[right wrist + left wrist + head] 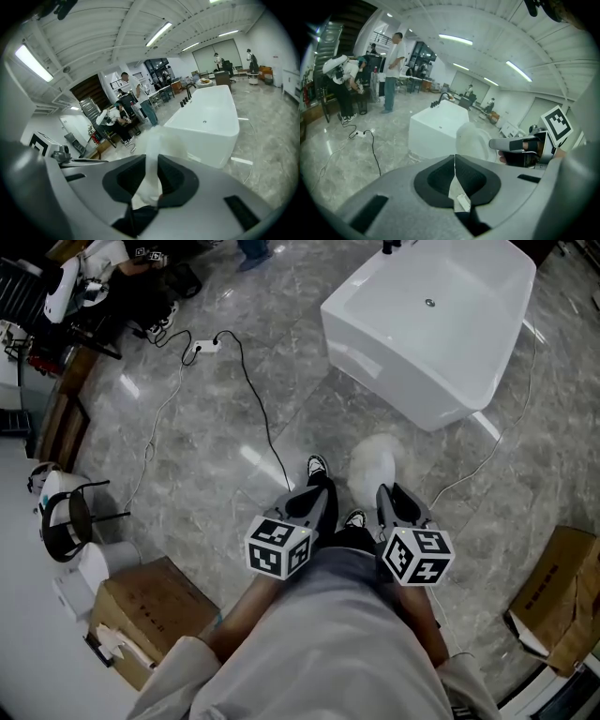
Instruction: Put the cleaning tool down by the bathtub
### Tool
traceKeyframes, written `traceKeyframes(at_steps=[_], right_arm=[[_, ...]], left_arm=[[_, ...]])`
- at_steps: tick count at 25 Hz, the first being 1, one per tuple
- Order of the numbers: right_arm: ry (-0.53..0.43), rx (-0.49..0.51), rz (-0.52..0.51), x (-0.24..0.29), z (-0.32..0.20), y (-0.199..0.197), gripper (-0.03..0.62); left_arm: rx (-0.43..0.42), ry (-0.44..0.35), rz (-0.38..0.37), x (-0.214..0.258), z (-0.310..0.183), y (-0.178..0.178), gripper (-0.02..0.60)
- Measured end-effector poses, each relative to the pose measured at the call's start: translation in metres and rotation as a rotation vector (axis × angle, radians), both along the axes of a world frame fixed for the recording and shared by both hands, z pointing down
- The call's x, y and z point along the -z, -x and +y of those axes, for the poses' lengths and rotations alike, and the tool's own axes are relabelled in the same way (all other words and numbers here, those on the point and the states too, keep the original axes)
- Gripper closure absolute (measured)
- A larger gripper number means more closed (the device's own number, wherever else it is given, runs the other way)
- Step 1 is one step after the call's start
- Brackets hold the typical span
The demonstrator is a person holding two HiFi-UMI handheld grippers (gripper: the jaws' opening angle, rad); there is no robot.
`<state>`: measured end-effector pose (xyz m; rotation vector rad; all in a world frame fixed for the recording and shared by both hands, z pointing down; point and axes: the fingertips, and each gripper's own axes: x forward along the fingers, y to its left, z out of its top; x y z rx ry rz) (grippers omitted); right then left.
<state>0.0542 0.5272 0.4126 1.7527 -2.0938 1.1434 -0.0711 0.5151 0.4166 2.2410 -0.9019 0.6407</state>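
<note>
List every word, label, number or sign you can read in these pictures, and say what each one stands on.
No text can be read.
Cardboard box, right of head view: dark print, too blurred to read.
Left gripper and right gripper: their cubes carry black-and-white square patterns, no letters.
Bathtub, cleaning tool: no print seen.

Floor: glossy grey marble-pattern tile. Black cable crosses it from power strip. Cardboard box at lower left. Ceiling: white, strip lights.
</note>
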Motion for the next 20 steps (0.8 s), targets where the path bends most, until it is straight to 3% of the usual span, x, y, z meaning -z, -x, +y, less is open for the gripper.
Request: traceKeyframes(at_steps=[13, 20], right_arm=[[0.046, 0.0, 0.014, -0.007, -0.092, 0.001, 0.52], [0.017, -0.003, 0.033, 0.011, -0.149, 0.016, 0.52]], left_arm=[[0.031, 0.02, -0.009, -0.005, -0.101, 0.013, 0.572], [0.011, -0.005, 0.03, 0.012, -0.161, 0.024, 0.572]])
